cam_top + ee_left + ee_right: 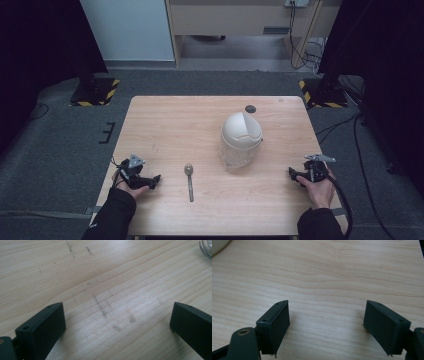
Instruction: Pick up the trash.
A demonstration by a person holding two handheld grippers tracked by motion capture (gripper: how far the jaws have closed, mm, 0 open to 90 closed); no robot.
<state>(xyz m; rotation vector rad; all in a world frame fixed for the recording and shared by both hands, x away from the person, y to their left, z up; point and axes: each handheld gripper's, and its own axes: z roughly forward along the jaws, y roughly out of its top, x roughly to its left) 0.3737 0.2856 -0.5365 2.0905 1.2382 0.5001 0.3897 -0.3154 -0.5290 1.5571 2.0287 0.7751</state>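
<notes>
The spoon [189,180] lies flat on the table [165,125], bowl away from the person, handle toward the near edge. The left tool [155,180] rests just to its left, jaws spread wide with nothing between them. A white domed container [241,137] stands upright farther back and right. The right tool [292,173] sits near the right edge, well apart, jaws likewise released and empty.

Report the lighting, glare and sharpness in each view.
High view: the pale wooden table is evenly lit, surroundings dark; the white domed bin with clear base and metal spoon look soft. Left gripper view: a bright sheen on the wood between the open black jaws. Right gripper view: even light, soft shadows beside the jaws, far wood blurred.
</notes>
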